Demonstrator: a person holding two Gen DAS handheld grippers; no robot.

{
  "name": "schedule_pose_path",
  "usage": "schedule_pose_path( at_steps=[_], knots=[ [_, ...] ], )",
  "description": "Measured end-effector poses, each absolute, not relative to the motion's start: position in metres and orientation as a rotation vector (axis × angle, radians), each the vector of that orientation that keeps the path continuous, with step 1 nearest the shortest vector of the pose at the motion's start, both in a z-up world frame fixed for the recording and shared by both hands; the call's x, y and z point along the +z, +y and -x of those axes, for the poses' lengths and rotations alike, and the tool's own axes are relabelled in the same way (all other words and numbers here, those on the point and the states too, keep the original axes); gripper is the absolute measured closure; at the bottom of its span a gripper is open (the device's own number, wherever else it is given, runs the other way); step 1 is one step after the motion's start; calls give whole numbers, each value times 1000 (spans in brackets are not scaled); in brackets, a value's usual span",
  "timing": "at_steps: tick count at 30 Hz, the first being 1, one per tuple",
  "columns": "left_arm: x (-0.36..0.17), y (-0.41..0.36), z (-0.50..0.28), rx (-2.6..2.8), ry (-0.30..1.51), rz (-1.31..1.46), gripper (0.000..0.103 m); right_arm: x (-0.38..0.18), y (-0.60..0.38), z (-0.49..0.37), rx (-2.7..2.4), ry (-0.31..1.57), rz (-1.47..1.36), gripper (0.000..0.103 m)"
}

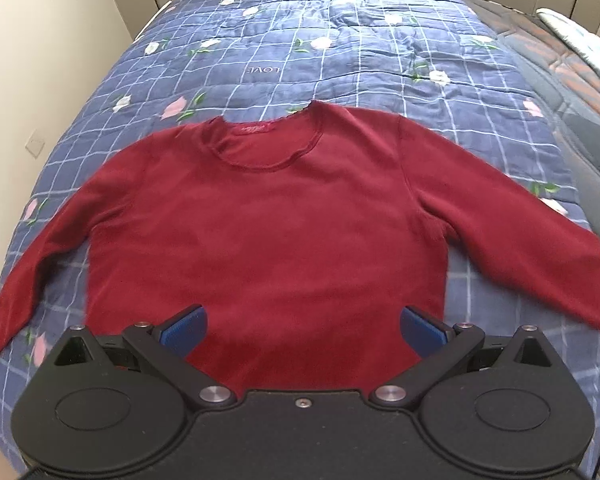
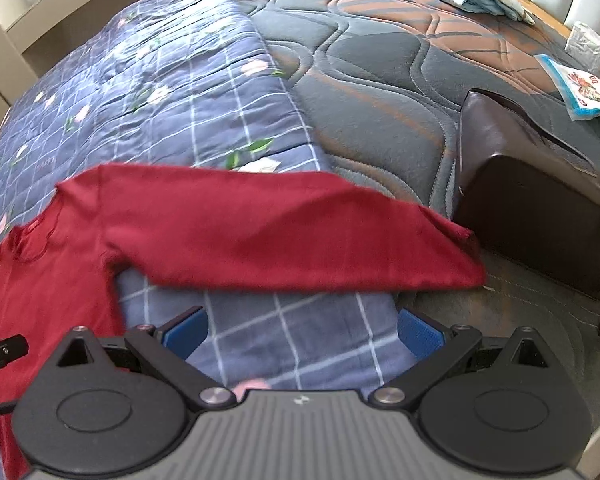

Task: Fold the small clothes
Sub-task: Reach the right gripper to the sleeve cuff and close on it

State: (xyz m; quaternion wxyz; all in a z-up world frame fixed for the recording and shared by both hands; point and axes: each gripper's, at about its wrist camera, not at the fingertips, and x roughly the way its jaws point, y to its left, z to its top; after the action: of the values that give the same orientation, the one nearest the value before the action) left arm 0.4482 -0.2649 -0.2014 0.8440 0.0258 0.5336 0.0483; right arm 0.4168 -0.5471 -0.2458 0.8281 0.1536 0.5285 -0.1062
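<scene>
Currently: red sweater (image 1: 268,216) lies flat, front up, on the blue checked quilt (image 1: 300,52), which covers part of the bed. Neckline is at the far end from the left wrist camera, hem nearest it, both sleeves spread out and angled down to the sides.

Left gripper (image 1: 304,330) is level, aimed along the sweater from the hem end toward the collar. Its blue fingers (image 1: 186,332) are spread wide with nothing between them; red fabric of the lower body shows in the gap. Can't tell if the tips touch the cloth or hover just above it.

Right gripper (image 2: 302,332) sits off the sweater's side, pointing across the quilt toward the outstretched sleeve (image 2: 300,236). Its fingers (image 2: 422,336) are also spread wide and hold nothing; only quilt shows between them. The sleeve lies ahead of the tips, apart from them. Sleeve cuff runs past the quilt edge onto the bare quilted mattress (image 2: 380,72), ending just beside a dark brown leather cushion (image 2: 528,192).

Edge of the left gripper body is visible at the far left of the right wrist view, over the sweater.
</scene>
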Motion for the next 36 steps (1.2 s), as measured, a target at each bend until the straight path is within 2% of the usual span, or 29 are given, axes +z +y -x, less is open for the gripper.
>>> schedule_pose_path(
  at_steps=[4, 11, 21, 28, 34, 36],
  knots=[
    [-228, -271, -473, 105, 1115, -66, 1, -266, -555, -426, -228, 1071, -341, 0],
    [-265, -283, -503, 93, 1102, -75, 1, -287, -578, -411, -239, 758, -469, 0],
    [-288, -308, -521, 55, 1118, -138, 1, -342, -655, -387, -587, 711, -815, 0],
    [-289, -319, -524, 54, 1117, -122, 1, -370, -678, -377, -734, 706, -876, 0],
    [-290, -318, -523, 64, 1125, -95, 1, -386, -681, -379, -754, 677, -923, 10],
    [-289, -317, -523, 66, 1127, -86, 1, -387, -681, -382, -765, 674, -922, 20]
  ],
)
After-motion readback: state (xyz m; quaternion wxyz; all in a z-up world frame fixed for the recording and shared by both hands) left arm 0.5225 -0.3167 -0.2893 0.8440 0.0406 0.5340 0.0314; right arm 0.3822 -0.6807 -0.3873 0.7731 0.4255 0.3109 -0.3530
